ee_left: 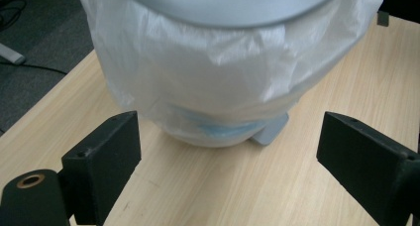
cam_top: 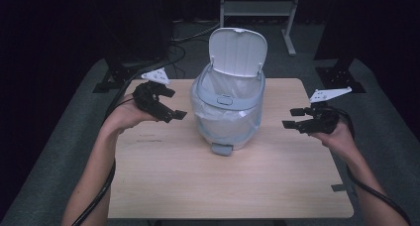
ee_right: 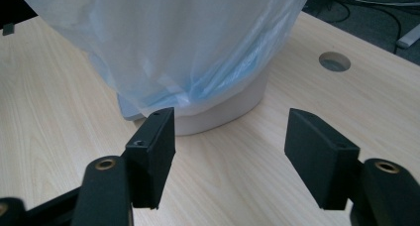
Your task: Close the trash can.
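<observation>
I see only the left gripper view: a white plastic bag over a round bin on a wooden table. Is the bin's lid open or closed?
Observer: Open. In the high view the white hinged lid stands upright behind the small round bin.
Operator: Where is the other gripper?
Observer: The right gripper hovers at the bin's opposite side, jaws apart, holding nothing.
Operator: Is there something on the far side of the table?
Observer: The right gripper view shows a round cable hole in the wooden table.

The bin [ee_left: 223,62] is cut off at the top edge in both gripper views. Its liner bag [cam_top: 225,119] hides most of the body; interior contents indiscernible.
</observation>
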Demonstrator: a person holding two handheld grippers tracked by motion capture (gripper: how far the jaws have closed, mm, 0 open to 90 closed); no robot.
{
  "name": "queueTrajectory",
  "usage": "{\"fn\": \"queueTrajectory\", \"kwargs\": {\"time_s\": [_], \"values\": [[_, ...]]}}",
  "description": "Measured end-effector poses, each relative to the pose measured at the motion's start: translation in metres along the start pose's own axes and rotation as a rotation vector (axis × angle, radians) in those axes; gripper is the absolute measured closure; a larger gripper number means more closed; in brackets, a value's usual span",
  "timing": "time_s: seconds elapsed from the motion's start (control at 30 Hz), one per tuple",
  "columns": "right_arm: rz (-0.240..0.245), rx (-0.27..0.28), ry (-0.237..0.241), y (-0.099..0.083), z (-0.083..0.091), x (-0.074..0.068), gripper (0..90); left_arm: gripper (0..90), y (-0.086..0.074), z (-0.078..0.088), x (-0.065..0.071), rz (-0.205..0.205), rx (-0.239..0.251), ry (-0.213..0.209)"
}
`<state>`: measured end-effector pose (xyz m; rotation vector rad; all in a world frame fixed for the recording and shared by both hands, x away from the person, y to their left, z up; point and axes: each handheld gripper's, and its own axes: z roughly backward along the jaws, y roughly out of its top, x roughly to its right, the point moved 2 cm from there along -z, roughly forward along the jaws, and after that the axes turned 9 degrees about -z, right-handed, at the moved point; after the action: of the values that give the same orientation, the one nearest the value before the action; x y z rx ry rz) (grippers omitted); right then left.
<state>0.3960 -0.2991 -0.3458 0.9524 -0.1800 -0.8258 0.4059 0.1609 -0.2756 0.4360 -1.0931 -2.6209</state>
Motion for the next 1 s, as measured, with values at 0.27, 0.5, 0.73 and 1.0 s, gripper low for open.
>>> {"fn": "queueTrajectory", "kwargs": {"time_s": [0.27,0.5,0.73,1.0], "values": [[0.015,0.010,-0.001,0.016,0.001,-0.001,39.2,8.9,-0.021,0.003,0.008,0.010,0.019,0.010],[0.028,0.014,-0.003,0.030,0.001,-0.003,42.6,8.9,-0.040,0.002,0.016,0.013,0.026,0.017],[0.039,0.017,0.001,0.044,0.003,-0.004,49.8,8.9,-0.057,-0.005,0.024,0.020,0.021,0.029],[0.047,0.010,0.002,0.059,0.003,-0.001,61.8,8.9,-0.075,-0.008,0.030,0.040,0.021,0.054]]}}
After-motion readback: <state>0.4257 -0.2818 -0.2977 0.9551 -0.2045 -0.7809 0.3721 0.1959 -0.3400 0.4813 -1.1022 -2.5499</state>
